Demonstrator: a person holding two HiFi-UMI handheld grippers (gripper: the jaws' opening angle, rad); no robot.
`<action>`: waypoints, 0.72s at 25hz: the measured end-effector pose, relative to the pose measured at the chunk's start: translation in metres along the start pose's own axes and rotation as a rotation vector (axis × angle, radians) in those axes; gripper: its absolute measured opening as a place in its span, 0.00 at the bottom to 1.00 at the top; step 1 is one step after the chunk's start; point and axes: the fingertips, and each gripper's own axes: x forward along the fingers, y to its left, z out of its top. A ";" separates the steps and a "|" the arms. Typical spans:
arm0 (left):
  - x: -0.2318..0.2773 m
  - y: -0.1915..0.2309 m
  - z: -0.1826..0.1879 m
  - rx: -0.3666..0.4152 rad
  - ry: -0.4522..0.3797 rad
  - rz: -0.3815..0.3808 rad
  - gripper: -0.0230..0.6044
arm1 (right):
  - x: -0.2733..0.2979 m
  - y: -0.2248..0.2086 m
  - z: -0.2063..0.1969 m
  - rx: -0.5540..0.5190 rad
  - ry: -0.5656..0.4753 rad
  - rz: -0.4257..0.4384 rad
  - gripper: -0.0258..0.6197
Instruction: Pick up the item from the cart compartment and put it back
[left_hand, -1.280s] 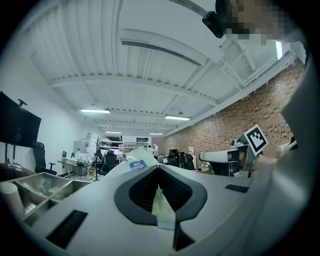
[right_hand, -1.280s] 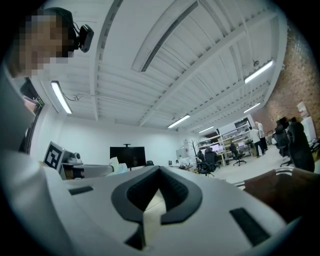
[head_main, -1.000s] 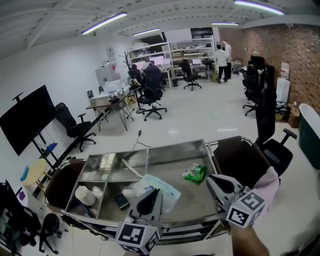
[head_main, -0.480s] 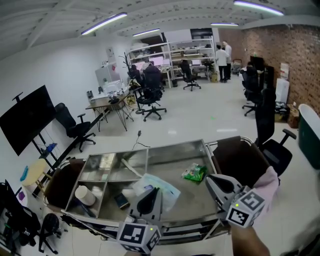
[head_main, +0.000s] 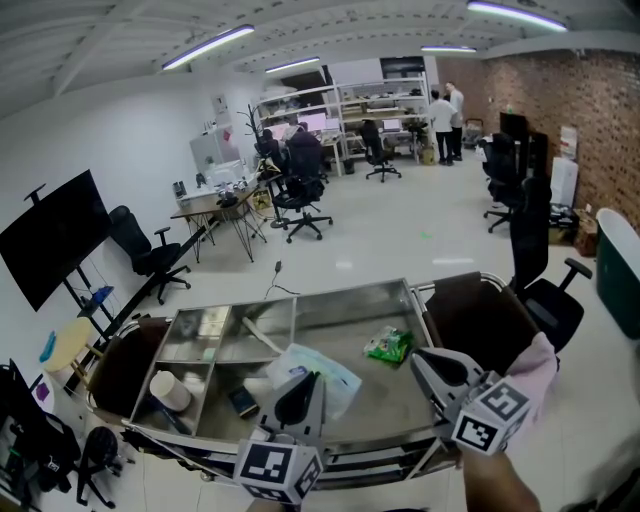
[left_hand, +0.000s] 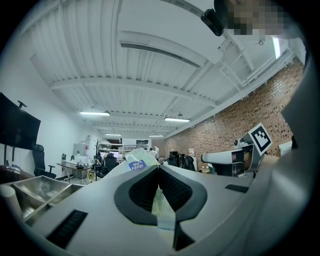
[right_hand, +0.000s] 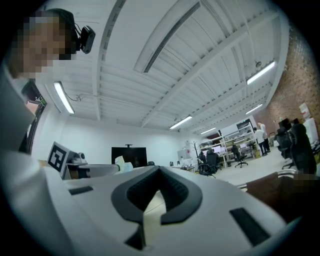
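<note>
My left gripper (head_main: 306, 382) hangs over the near side of the steel cart (head_main: 300, 297), shut on a pale plastic packet (head_main: 338, 383) with a blue label. In the left gripper view the packet (left_hand: 136, 165) sticks up past the closed jaws (left_hand: 158, 171), with a strip of it pinched between the pads. To the right, my right gripper (head_main: 424, 362) is level over the cart's near right corner, shut with nothing in it; its jaws (right_hand: 159, 171) meet at the tips. A green packet (head_main: 390, 345) lies in the cart's large compartment.
The cart's left side has smaller compartments (head_main: 200, 335) holding a white round tub (head_main: 170, 391) and a dark flat item (head_main: 242, 402). Brown bags hang at both cart ends (head_main: 480, 315). Office chairs (head_main: 540, 270), desks and people stand farther off on the open floor.
</note>
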 end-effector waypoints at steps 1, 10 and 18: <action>0.002 0.001 0.001 0.005 0.000 0.000 0.05 | 0.001 0.000 0.000 0.000 0.000 -0.001 0.06; 0.042 0.011 -0.007 0.044 0.028 0.004 0.05 | 0.000 -0.005 0.001 0.005 -0.006 -0.011 0.06; 0.080 0.019 -0.016 0.074 0.091 0.001 0.05 | 0.000 -0.011 0.002 0.008 -0.011 -0.024 0.06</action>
